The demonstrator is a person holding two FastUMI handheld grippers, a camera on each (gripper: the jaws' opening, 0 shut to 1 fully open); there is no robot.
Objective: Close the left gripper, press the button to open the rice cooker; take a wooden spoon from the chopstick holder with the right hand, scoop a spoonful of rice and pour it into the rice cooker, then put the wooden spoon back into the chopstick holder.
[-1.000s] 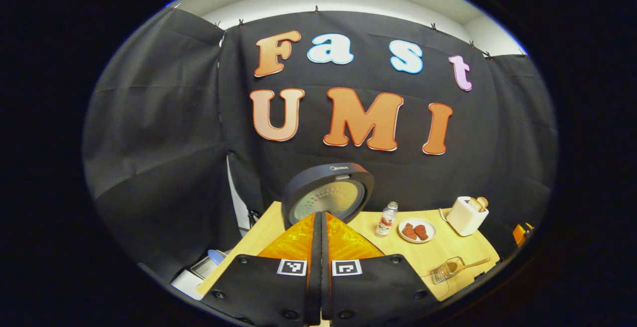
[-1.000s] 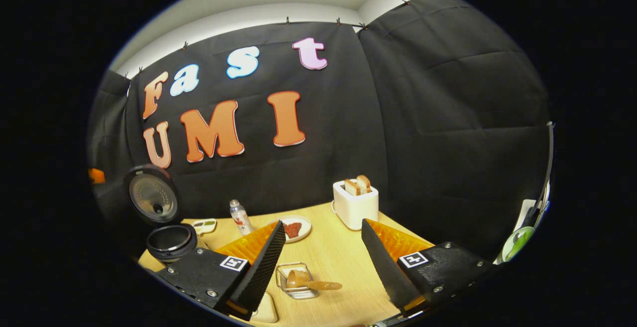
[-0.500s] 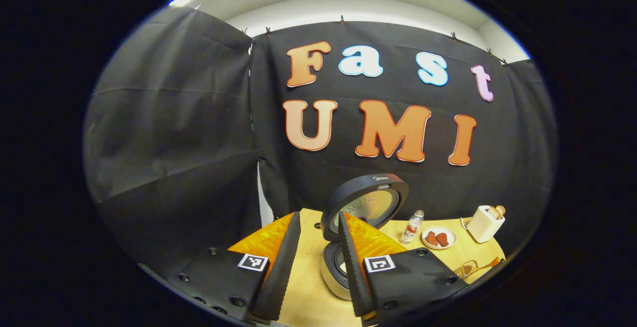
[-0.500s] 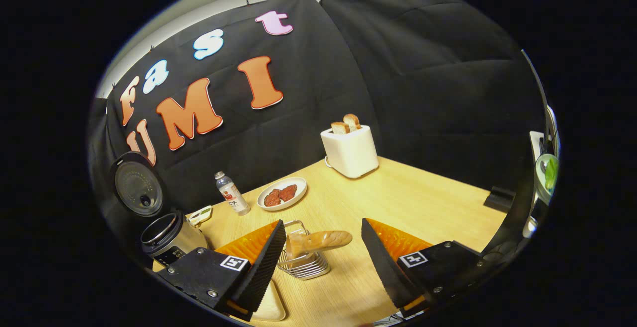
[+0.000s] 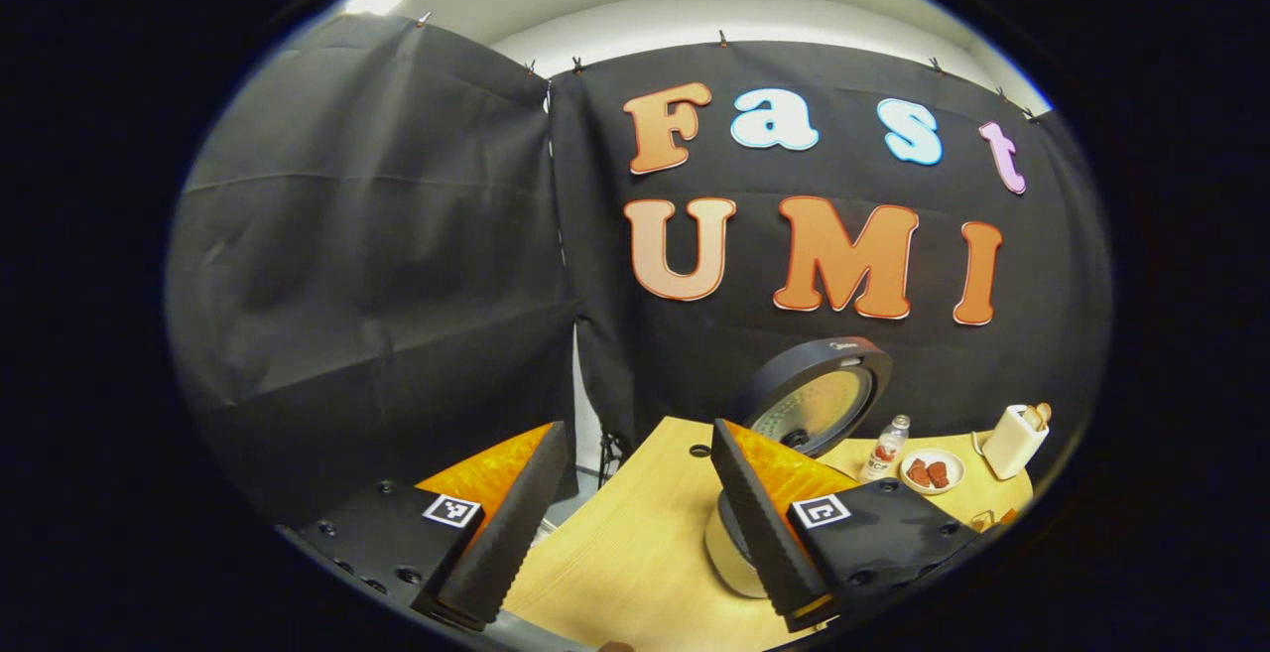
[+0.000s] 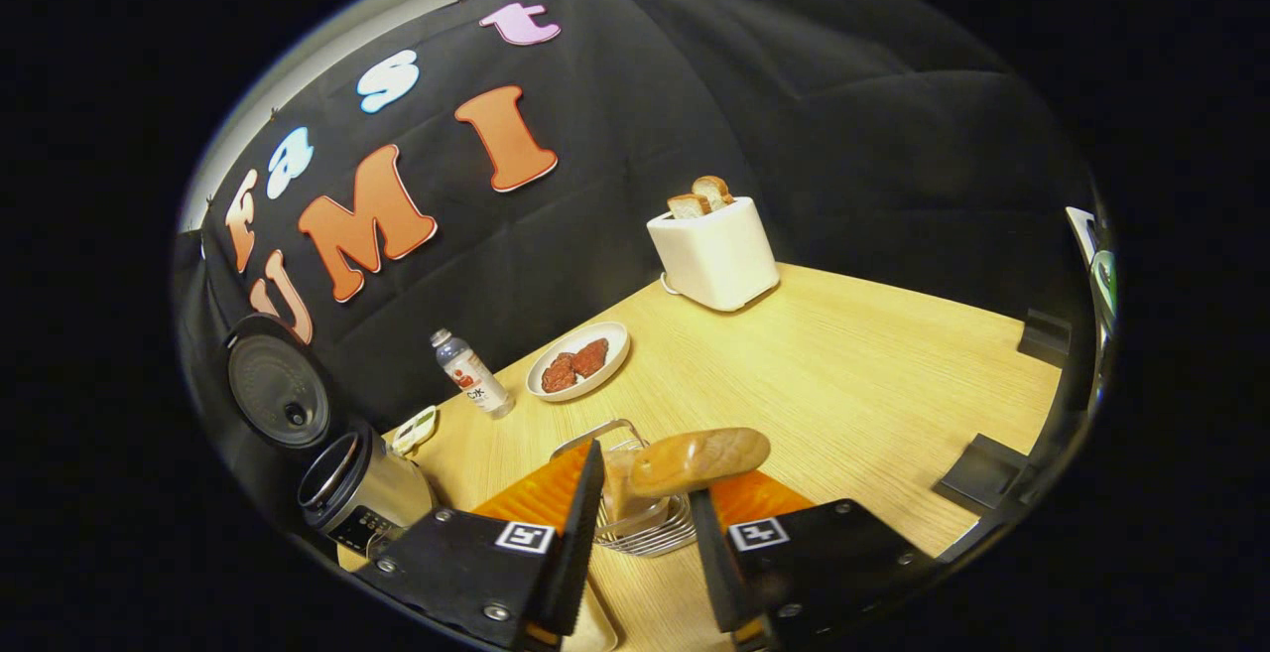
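Note:
The rice cooker (image 5: pixel 732 561) stands with its round lid (image 5: pixel 814 399) raised, partly behind the right-hand finger in the left gripper view. My left gripper (image 5: pixel 635 429) is open over bare table, left of the cooker, holding nothing. In the right gripper view the wooden spoon (image 6: pixel 699 459) stands in the wire chopstick holder (image 6: pixel 645 531), its thick end up. My right gripper (image 6: pixel 645 473) has its fingers half closed either side of the spoon's stem, with a gap showing on the right side. Far to the left sits the cooker (image 6: pixel 362 488), lid (image 6: pixel 278 394) up.
On the wooden table (image 6: pixel 853 384) stand a small bottle (image 6: pixel 471 384), a white plate with reddish food (image 6: pixel 578 361) and a white toaster with bread (image 6: pixel 714 250). A pale tray edge (image 6: pixel 598 632) lies under the right gripper. The table's left edge (image 5: pixel 615 493) is near.
My left gripper went from shut to open and drew back left from the cooker. My right gripper dropped toward the holder and its fingers narrowed around the spoon.

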